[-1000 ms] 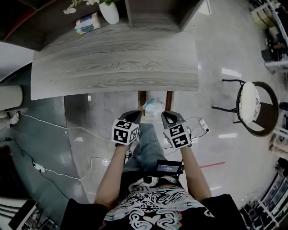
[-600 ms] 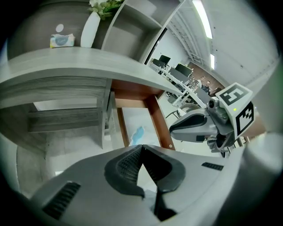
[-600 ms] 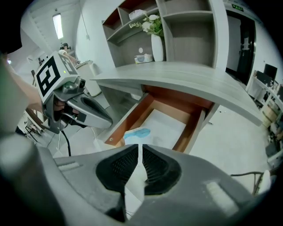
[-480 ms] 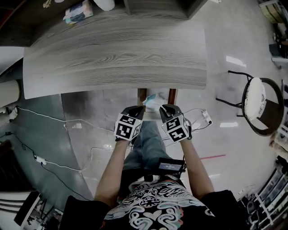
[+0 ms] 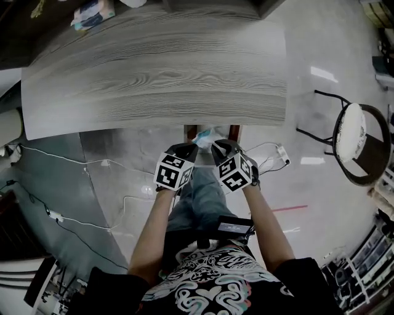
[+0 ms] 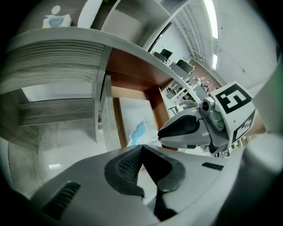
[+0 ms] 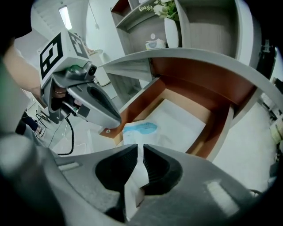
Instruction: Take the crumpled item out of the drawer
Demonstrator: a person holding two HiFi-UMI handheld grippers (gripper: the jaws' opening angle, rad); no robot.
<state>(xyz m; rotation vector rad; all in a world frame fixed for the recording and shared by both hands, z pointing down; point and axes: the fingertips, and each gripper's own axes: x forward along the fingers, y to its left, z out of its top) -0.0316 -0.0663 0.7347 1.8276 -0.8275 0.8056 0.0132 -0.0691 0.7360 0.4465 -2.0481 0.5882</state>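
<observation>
The crumpled item (image 7: 140,129) is a white bag with blue print, lying at the front of the open wooden drawer (image 7: 146,97) under the grey table (image 5: 154,67). My right gripper (image 7: 141,148) is shut on a white fold of it, which runs down between the pads. In the head view the right gripper (image 5: 218,147) reaches the drawer's front (image 5: 192,130), where the item (image 5: 203,138) peeks out. My left gripper (image 6: 142,148) is shut with nothing in it and hovers just left of the drawer (image 6: 117,119); the item (image 6: 139,130) lies ahead of it.
A round stool (image 5: 351,141) stands to the right. Cables (image 5: 92,178) and a power strip (image 5: 280,154) lie on the glossy floor. A tissue box (image 5: 91,12) sits at the table's far edge and a white vase (image 7: 170,31) stands beside it. My jeans leg (image 5: 200,203) is below the grippers.
Both grippers have moved forward and closer together at the drawer's front. The right one now reaches the crumpled item. The view has shifted toward the table.
</observation>
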